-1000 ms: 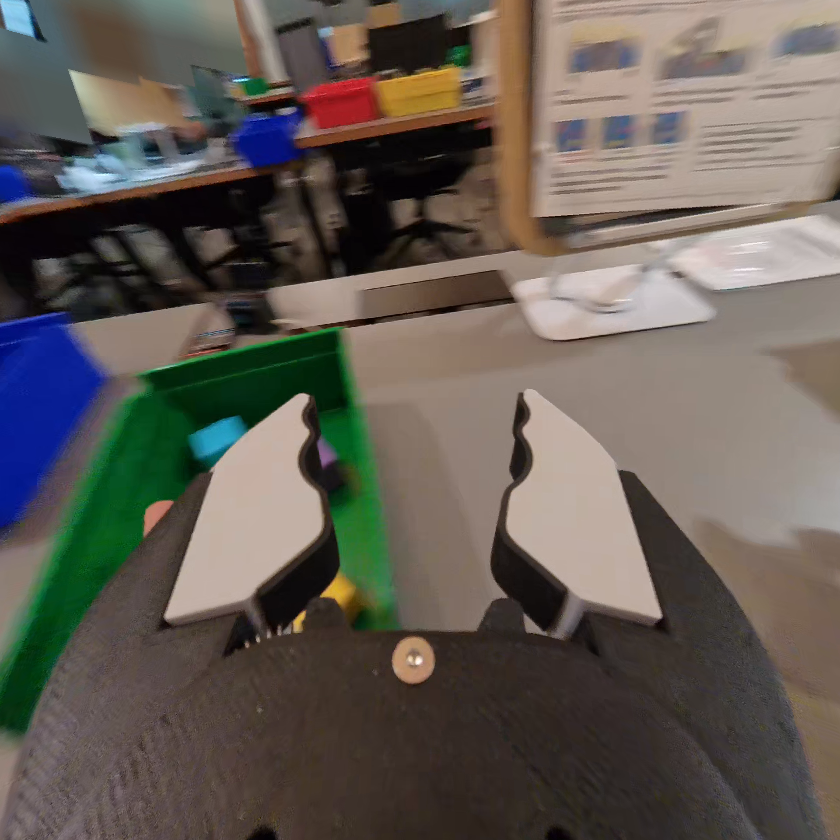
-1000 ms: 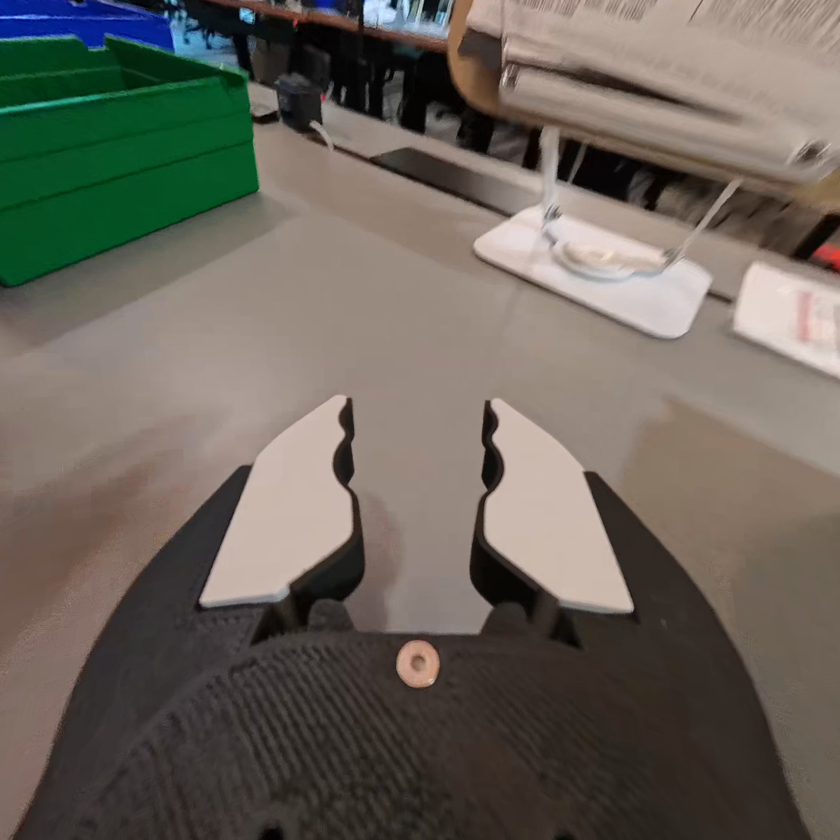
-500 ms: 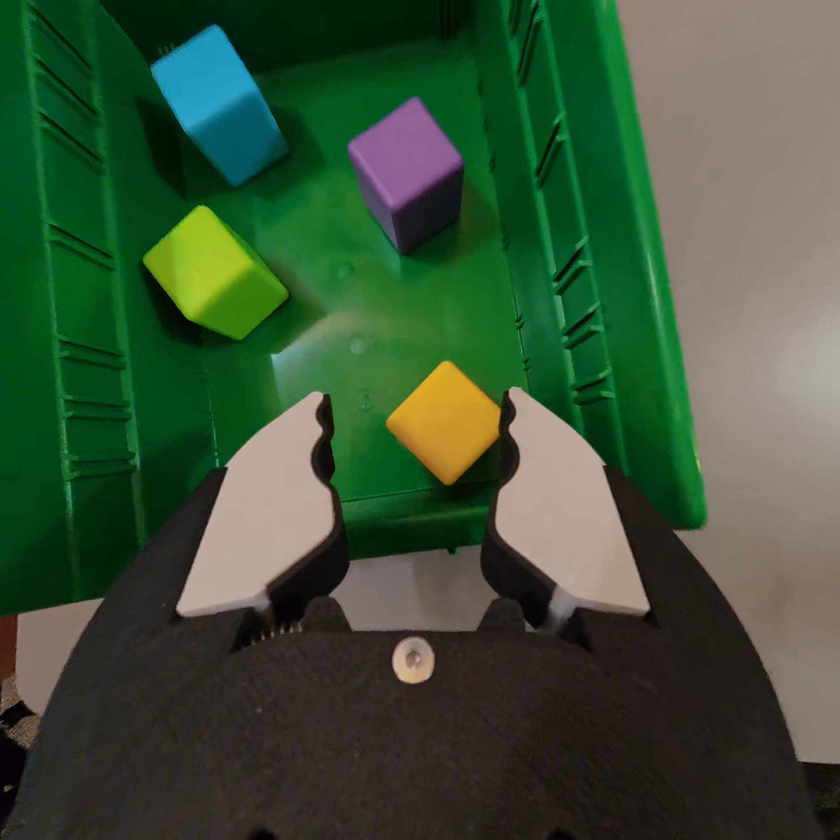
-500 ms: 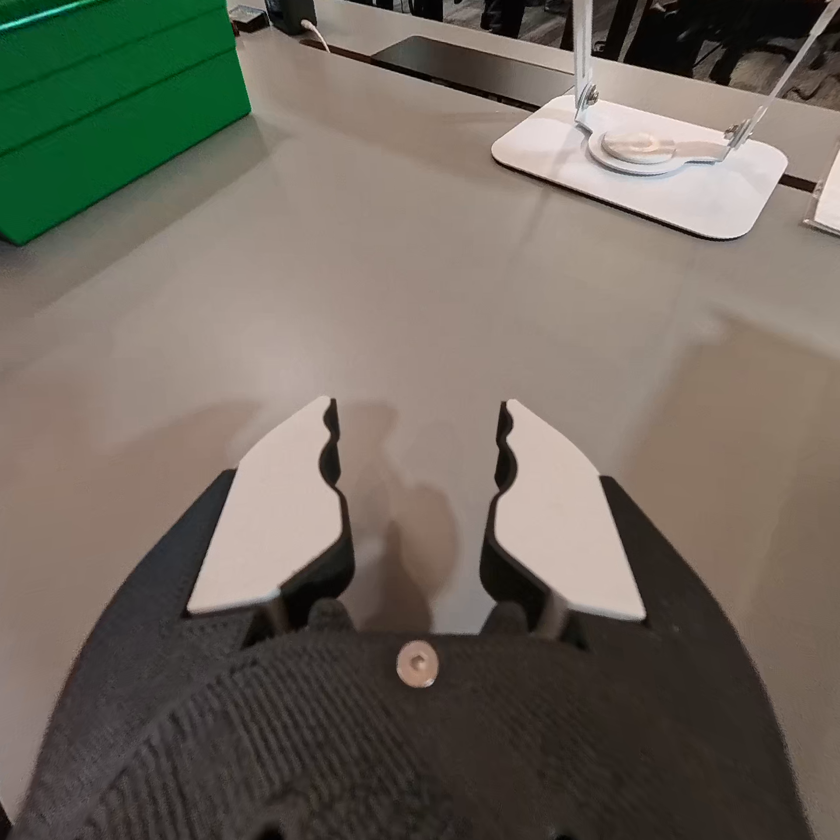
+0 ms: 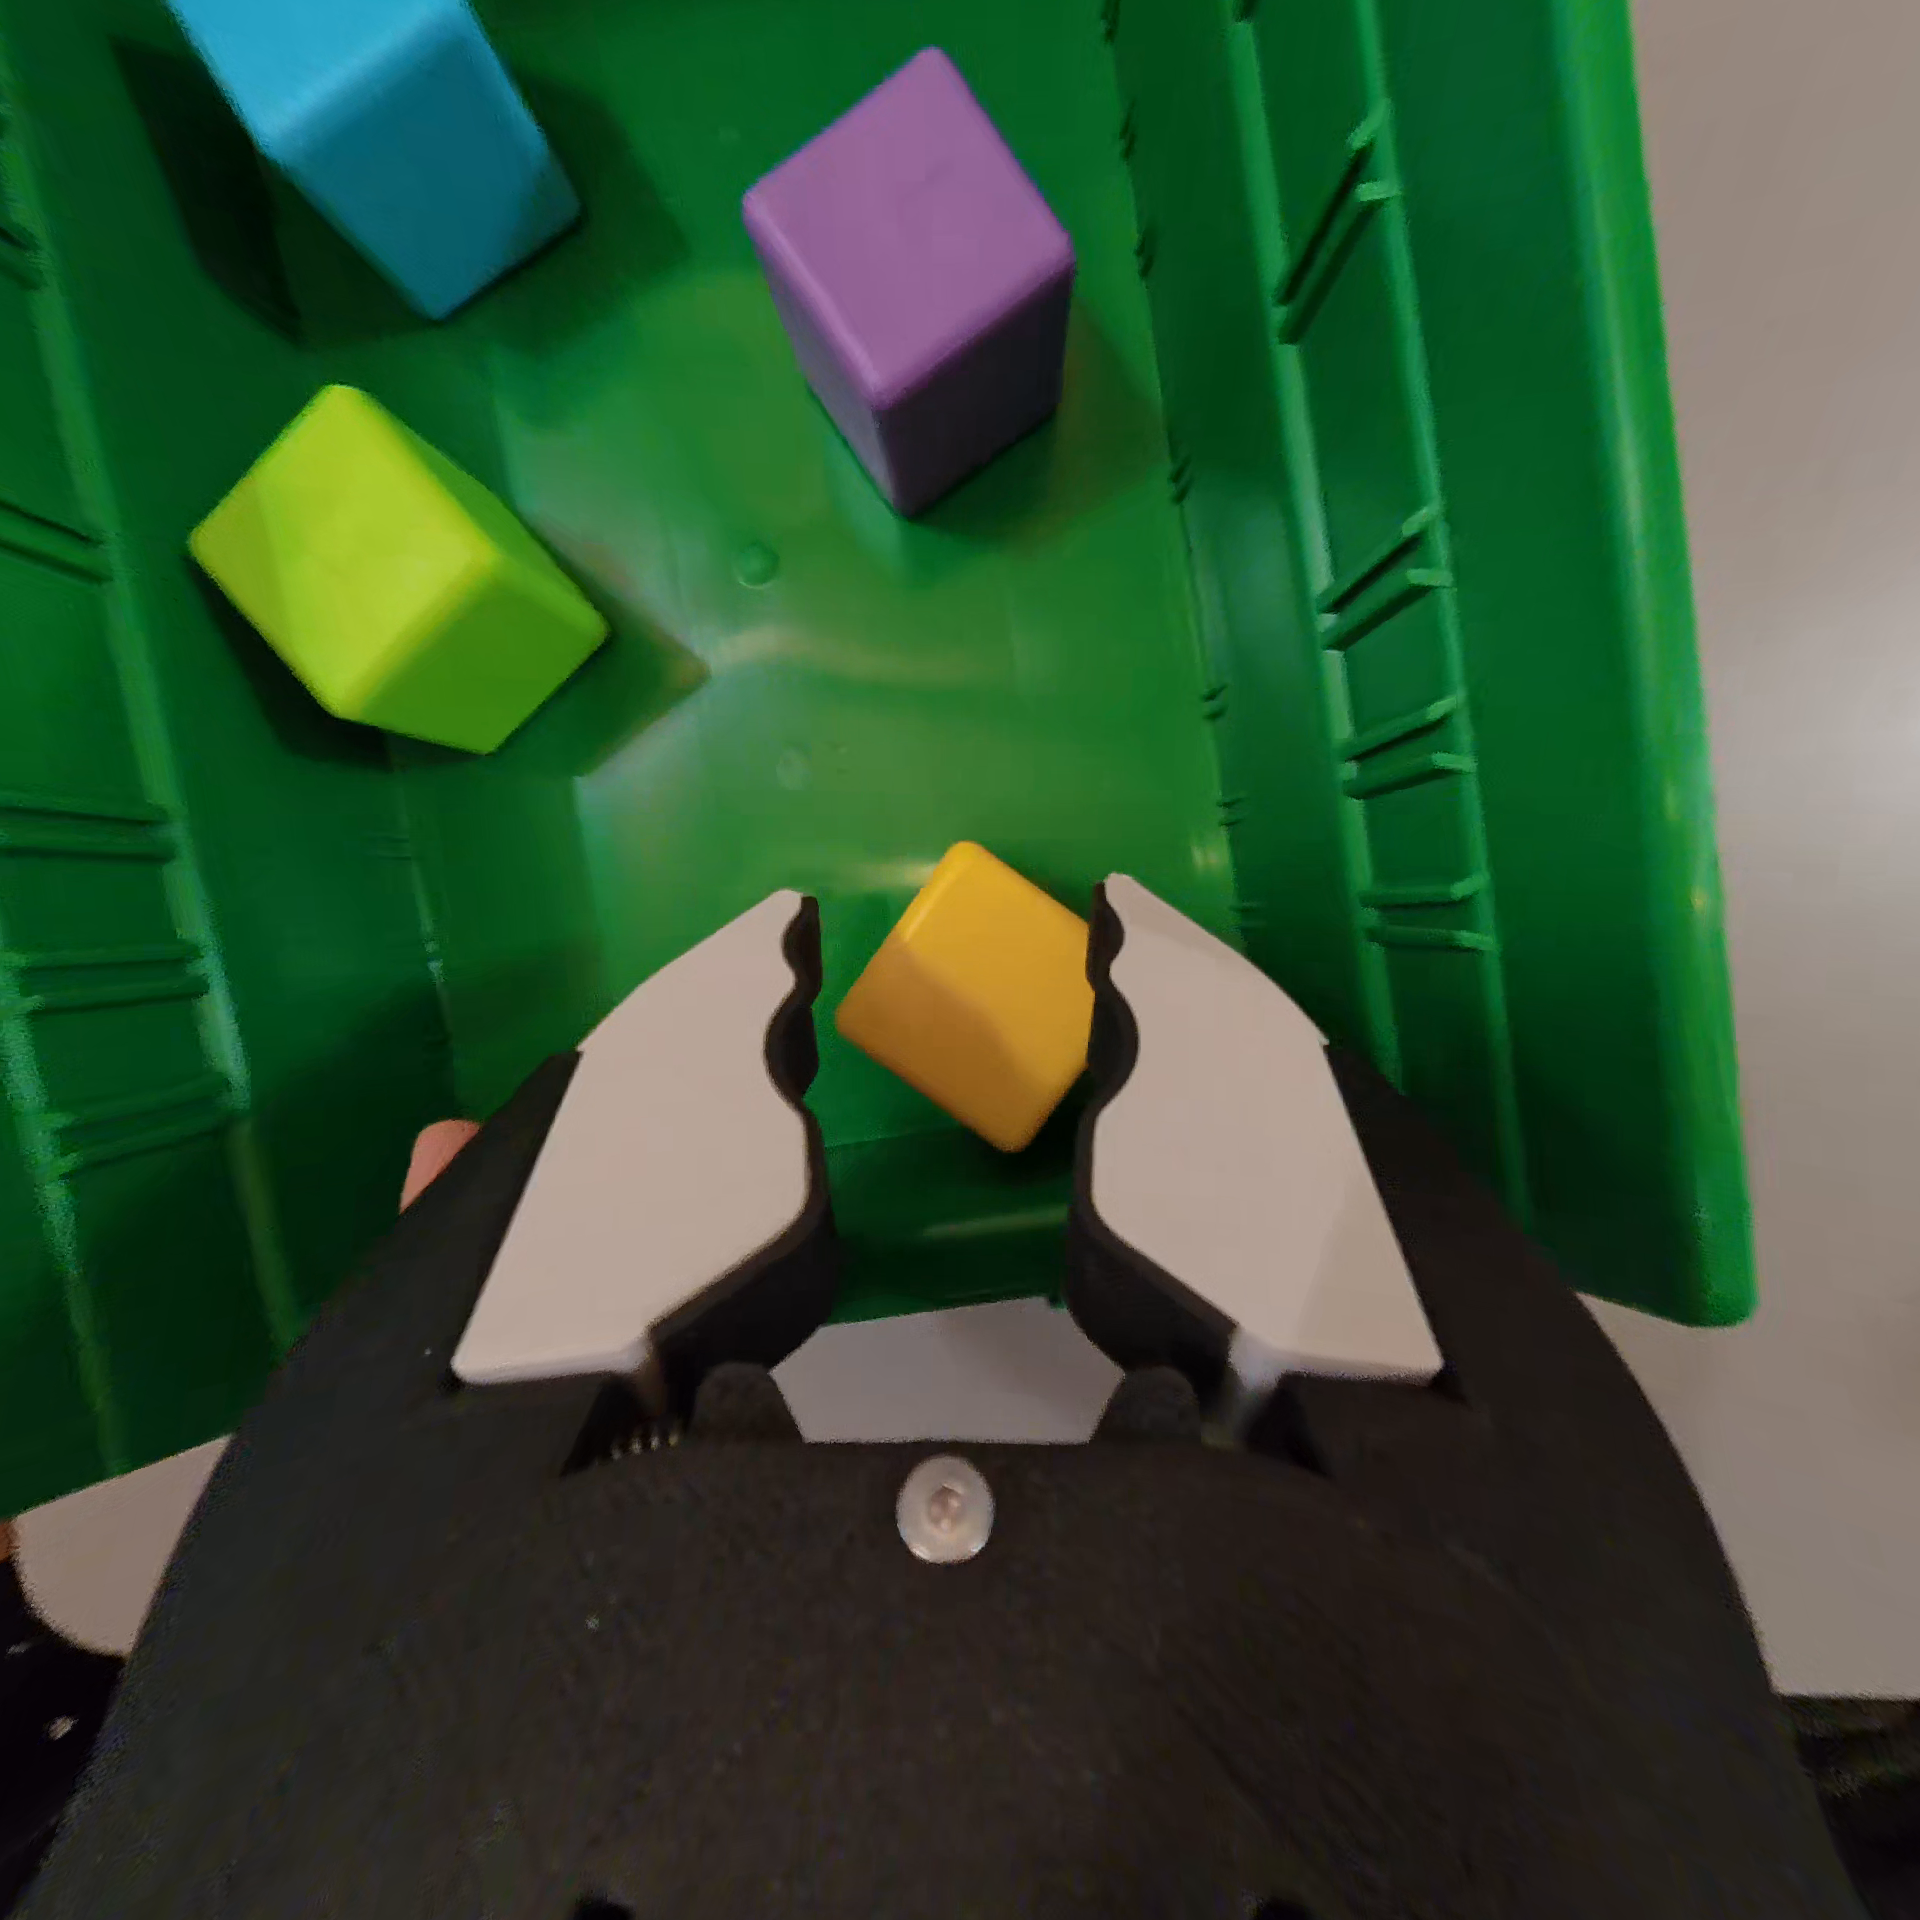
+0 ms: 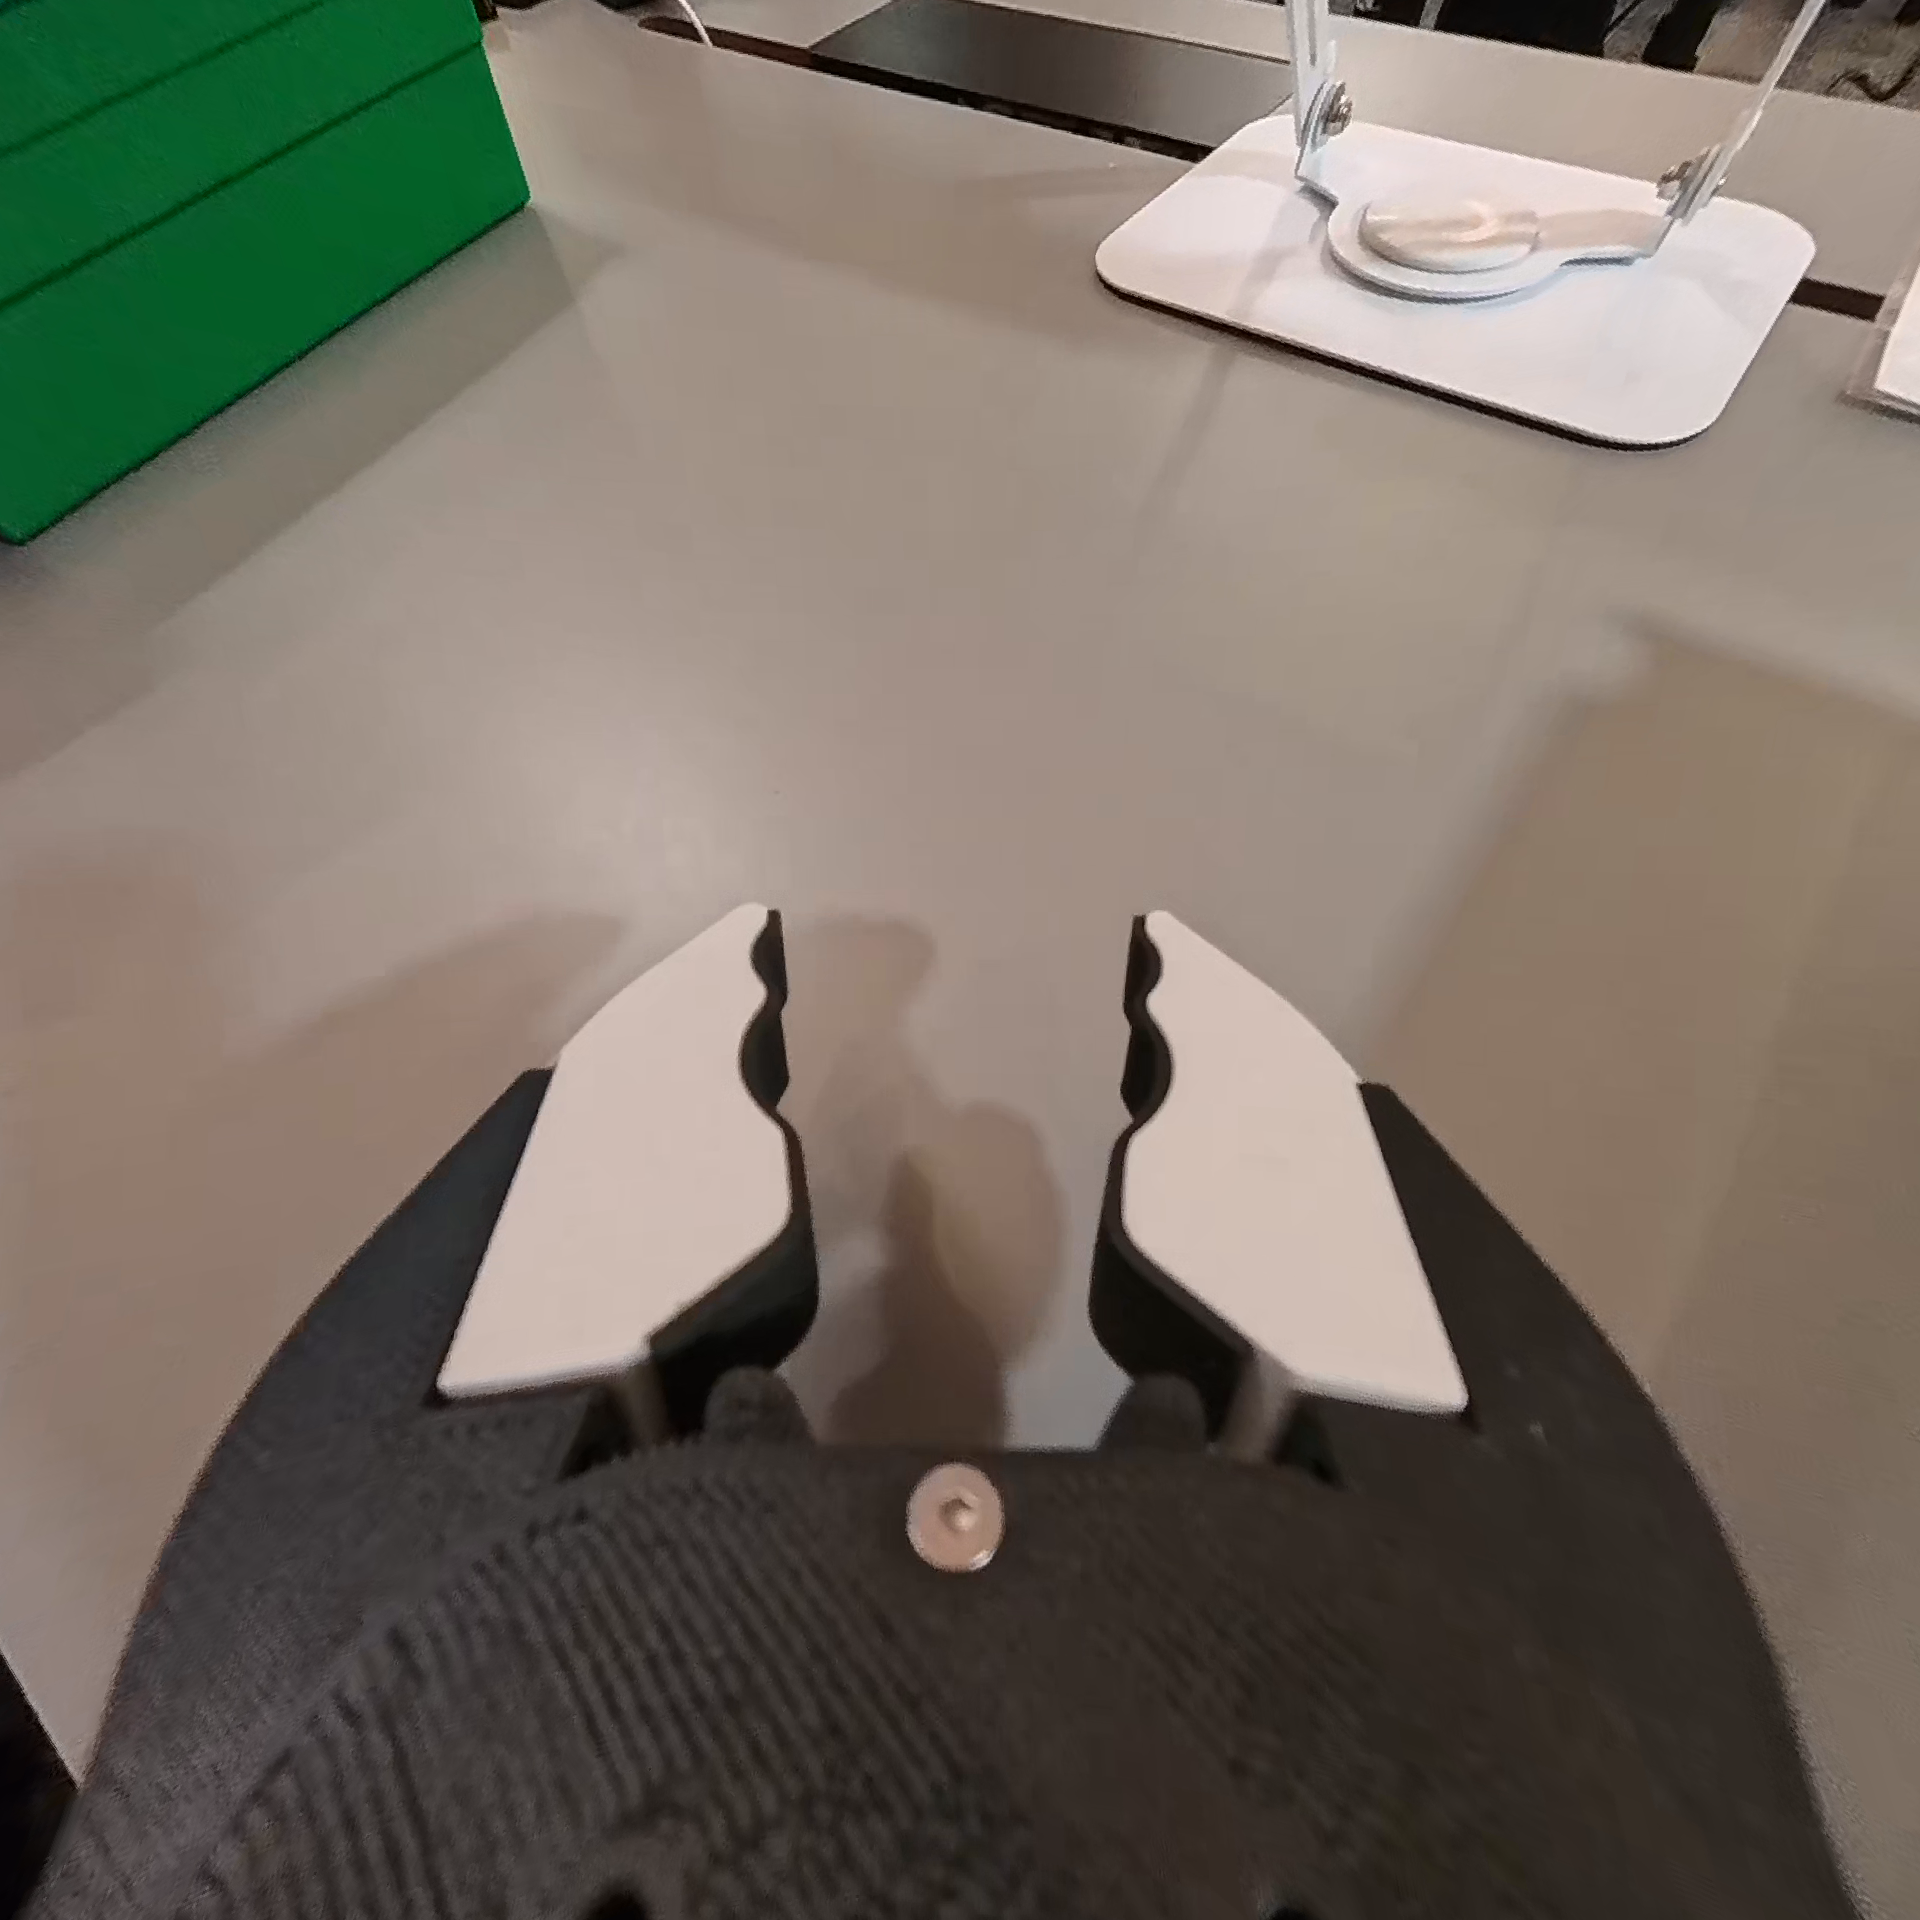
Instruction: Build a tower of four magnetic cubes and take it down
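- Down over the green bin [image 5: 1455, 623], left gripper [image 5: 951, 914] had its jaws parted, gripping nothing; yellow cube [image 5: 966, 997] sat between the fingers, against or almost against the 3 o'clock finger [image 5: 1216, 1122], clear gap to the 9 o'clock one.
- Yellow cube was turned corner-on, resting on the bin floor near the bin's near wall.
- Fingertip of a person [image 5: 436, 1158] peeked out at 9 o'clock of the gripper body.
- Lime cube [image 5: 384, 571] at 10 o'clock from the fingertips, near the bin's left wall.
- Purple cube [image 5: 914, 270] at 12 o'clock, farther in; blue cube [image 5: 395, 145] at 11 o'clock, farthest, cut by the frame edge.
- All four cubes lay apart from one another.
- Right gripper [image 6: 956, 925] was open wide, holding nothing, low above the grey table [image 6: 935, 623], its shadow under the fingers.
- Bin's outer side [image 6: 208, 260] at 10 o'clock from it, well apart.
- White stand base [image 6: 1455, 301] with metal struts at 1 o'clock, far off; dark slot in the table behind it.
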`<state>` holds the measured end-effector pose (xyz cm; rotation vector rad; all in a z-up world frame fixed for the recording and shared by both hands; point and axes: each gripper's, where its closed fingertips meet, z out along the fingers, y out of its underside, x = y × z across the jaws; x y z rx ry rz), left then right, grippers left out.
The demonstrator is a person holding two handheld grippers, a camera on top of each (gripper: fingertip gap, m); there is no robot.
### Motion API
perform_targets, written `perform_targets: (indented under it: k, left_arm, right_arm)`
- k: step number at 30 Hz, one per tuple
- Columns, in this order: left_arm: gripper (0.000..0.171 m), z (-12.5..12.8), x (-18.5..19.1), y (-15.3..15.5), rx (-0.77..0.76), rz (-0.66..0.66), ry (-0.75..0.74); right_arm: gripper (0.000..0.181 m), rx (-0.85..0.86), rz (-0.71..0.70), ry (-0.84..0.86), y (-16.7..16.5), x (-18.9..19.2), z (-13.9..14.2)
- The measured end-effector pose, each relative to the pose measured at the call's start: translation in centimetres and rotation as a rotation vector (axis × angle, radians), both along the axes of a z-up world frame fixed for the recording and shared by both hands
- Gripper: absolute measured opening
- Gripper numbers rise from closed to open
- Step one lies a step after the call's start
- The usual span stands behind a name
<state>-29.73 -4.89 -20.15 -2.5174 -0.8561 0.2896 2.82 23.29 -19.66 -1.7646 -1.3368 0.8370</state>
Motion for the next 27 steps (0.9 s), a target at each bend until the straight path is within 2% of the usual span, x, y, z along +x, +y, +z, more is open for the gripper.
perform_targets:
  k: [4, 7, 13, 20, 27]
  left_arm:
    - [0.061, 0.5, -1.5, -1.7, -0.064, 0.051, 0.097]
    - [0.064, 0.5, -1.4, -2.0, -0.063, 0.053, 0.085]
    - [0.058, 0.6, -0.1, -1.5, -0.016, -0.047, 0.017]
    - [0.053, 0.4, 0.6, -1.9, -0.031, -0.054, -0.038]
    - [0.051, 1.1, 1.1, -1.0, -0.029, -0.084, -0.007]
  right_arm:
    - [0.063, 0.015, 0.011, -0.026, -0.2, -0.2, -0.3]
    - [0.063, 0.034, 0.027, -0.053, -0.5, -0.3, -0.6]
    - [0.062, 0.058, 0.041, -0.066, -0.8, -0.4, -0.7]
    - [0.061, 0.061, 0.046, -0.077, -0.9, -0.4, -0.9]
    - [0.06, 0.074, 0.056, -0.093, -1.1, -0.4, -1.1]
